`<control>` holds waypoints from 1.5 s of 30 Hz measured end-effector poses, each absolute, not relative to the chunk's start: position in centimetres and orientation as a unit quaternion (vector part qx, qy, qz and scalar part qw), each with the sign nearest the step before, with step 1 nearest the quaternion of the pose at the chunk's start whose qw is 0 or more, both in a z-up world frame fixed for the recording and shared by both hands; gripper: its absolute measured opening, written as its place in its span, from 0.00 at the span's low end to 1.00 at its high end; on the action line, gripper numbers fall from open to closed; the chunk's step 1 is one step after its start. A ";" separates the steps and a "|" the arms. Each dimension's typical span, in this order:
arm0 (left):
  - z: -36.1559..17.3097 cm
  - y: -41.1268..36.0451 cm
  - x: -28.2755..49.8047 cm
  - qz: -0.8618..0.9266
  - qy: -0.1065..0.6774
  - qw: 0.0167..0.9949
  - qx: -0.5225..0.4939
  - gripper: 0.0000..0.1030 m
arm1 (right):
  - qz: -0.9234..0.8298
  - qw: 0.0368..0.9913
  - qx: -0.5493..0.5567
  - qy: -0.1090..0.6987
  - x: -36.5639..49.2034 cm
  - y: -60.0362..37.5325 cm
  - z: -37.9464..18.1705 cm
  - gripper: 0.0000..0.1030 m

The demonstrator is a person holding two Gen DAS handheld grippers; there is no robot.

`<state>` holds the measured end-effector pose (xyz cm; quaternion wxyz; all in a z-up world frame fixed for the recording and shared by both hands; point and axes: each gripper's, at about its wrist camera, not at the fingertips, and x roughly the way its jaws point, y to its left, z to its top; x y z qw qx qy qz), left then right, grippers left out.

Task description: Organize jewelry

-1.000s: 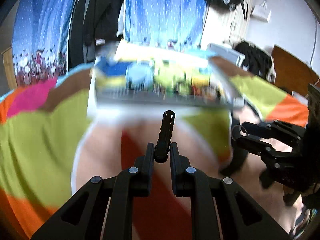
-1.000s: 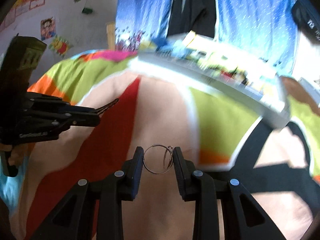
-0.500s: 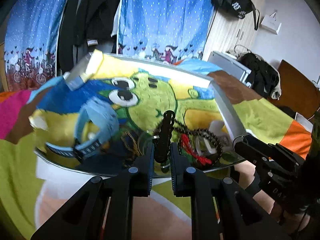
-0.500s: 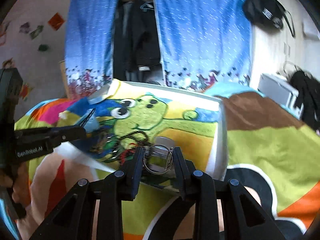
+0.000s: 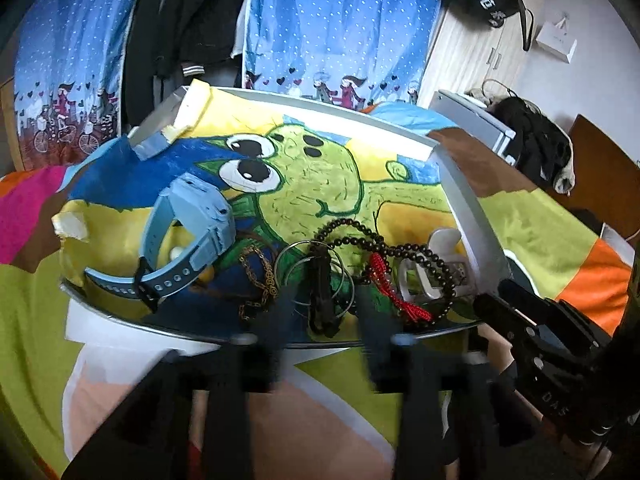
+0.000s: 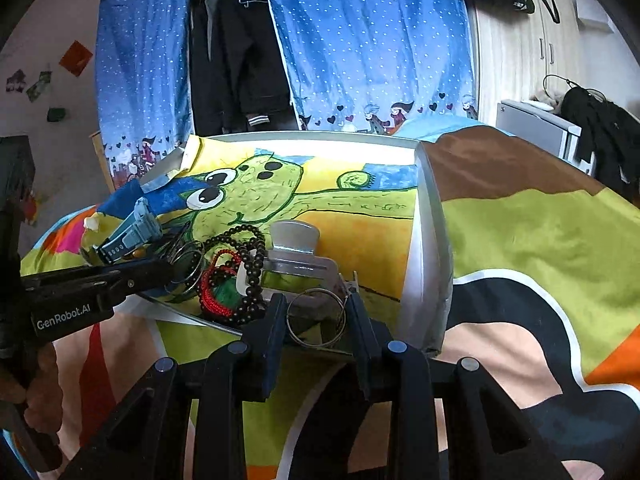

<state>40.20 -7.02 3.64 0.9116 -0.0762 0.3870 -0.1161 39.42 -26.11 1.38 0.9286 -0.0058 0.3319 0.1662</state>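
A painted tray (image 5: 460, 184) with a green cartoon figure lies on the bed and holds the jewelry. My left gripper (image 5: 320, 312) is open at the tray's near edge; a black hair tie (image 5: 322, 300) lies in the tray between its blurred fingers, on thin silver hoops (image 5: 296, 264). A blue watch (image 5: 188, 240), a gold chain (image 5: 256, 276), dark beads (image 5: 400, 248) and a red cord (image 5: 392, 292) lie there too. My right gripper (image 6: 316, 316) is shut on a thin silver ring (image 6: 316, 316) over the tray's near right corner (image 6: 428, 240), by a clear hair clip (image 6: 296, 248).
The tray rests on a colourful bedspread (image 6: 540, 248). Blue curtains (image 5: 340, 20) and dark hanging clothes (image 6: 240, 60) are behind. A grey box and black clothes (image 5: 532, 140) are at the far right. The left gripper's body (image 6: 80, 296) shows in the right wrist view.
My left gripper has opened and let go of the black hair tie, which now lies in the tray. My right gripper has moved nearer the tray's corner with the ring still held.
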 end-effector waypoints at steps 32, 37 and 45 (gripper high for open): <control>16.2 -2.4 16.2 -0.069 0.216 0.968 -0.110 0.98 | 0.169 0.969 0.014 0.181 23.3 -28.6 13.3 1.00; 15.8 -2.7 11.5 -0.049 0.220 0.969 -0.097 0.98 | 0.172 0.972 -0.001 0.159 18.2 -28.2 13.8 1.00; 13.7 -3.5 6.4 -0.023 0.222 0.972 -0.076 0.98 | 0.153 0.977 0.001 0.151 12.1 -28.1 13.3 1.00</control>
